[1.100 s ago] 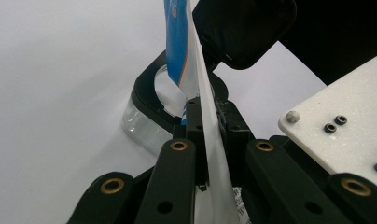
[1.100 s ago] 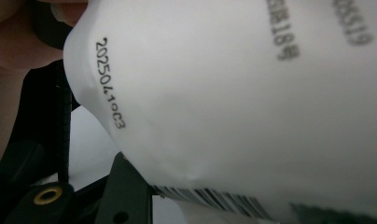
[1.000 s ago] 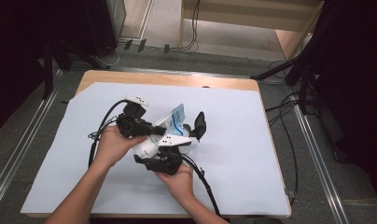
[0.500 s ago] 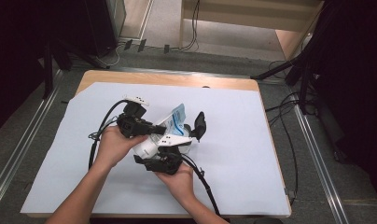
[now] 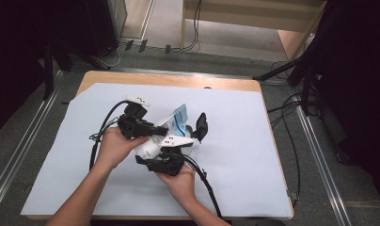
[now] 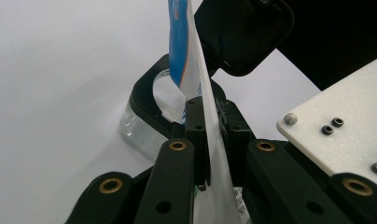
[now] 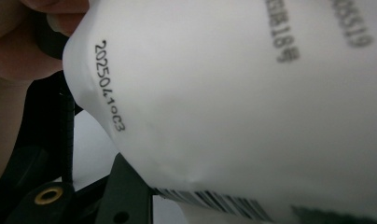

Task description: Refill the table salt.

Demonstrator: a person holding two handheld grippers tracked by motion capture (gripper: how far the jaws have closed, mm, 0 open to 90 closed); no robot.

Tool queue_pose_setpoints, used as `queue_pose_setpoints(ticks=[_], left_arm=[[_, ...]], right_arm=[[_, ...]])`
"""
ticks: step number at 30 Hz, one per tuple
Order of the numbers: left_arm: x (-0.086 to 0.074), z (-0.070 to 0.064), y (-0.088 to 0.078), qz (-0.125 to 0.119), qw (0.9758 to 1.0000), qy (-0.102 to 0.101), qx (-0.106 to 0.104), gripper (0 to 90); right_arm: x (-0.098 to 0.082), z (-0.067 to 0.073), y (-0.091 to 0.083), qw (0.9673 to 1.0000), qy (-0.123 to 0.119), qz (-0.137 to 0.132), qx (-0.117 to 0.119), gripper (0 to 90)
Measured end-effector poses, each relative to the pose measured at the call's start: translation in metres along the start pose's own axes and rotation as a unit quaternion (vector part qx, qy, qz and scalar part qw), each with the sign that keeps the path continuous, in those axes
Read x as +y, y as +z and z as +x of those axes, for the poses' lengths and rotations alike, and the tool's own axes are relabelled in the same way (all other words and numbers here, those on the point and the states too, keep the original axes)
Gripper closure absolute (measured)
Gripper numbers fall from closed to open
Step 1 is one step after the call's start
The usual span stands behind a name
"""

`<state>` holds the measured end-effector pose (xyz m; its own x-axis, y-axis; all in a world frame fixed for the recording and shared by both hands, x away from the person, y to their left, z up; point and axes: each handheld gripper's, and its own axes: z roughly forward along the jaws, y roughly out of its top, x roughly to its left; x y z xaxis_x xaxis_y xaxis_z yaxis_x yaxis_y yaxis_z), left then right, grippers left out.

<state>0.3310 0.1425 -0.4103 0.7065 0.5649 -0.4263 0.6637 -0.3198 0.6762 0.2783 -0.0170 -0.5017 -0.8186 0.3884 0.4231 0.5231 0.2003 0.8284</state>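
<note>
A white pouch [image 5: 178, 117] with blue print stands on edge at the middle of the table. My left gripper [image 5: 162, 128] is shut on the pouch's thin edge [image 6: 191, 70], its jaws [image 6: 205, 116] pressed tight on both sides. Just beyond it sits a clear container with a black rim [image 6: 144, 116], its black lid [image 6: 242, 37] flipped up [image 5: 201, 126]. My right gripper [image 5: 181, 143] comes in from below, under the pouch. In the right gripper view the pouch's white back [image 7: 247, 93], with a printed date and barcode, hides that gripper's jaws.
A white sheet [image 5: 249, 155] covers the wooden table [image 5: 169, 80]. Black cables [image 5: 101, 132] trail from both grippers across the sheet. A hand [image 7: 14, 46] shows at the upper left of the right gripper view. Dark floor, rails and stands surround the table.
</note>
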Motion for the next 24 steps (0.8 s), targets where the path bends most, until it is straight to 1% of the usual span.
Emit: queue_pose_setpoints(ticks=[5, 8, 19, 24], left_arm=[[-0.0003, -0.0002, -0.0006, 0.001, 1.0000, 0.003, -0.002, 84.1], [-0.0003, 0.0004, -0.0007, 0.000, 1.0000, 0.003, -0.004, 84.1], [0.0000, 0.0005, -0.0004, -0.001, 1.0000, 0.000, -0.002, 84.1], [0.0003, -0.0012, -0.0011, -0.005, 1.0000, 0.001, 0.003, 85.3]], right_arm=[[0.0001, -0.0004, -0.0003, 1.0000, 0.003, -0.002, 0.004, 62.0], [0.0002, -0.0008, -0.0003, 0.9999, 0.009, -0.005, 0.009, 62.1], [0.0001, -0.0018, -0.0003, 0.9998, 0.014, -0.007, 0.013, 62.2], [0.0005, -0.0017, -0.0003, 0.9998, 0.014, -0.008, 0.013, 62.1]])
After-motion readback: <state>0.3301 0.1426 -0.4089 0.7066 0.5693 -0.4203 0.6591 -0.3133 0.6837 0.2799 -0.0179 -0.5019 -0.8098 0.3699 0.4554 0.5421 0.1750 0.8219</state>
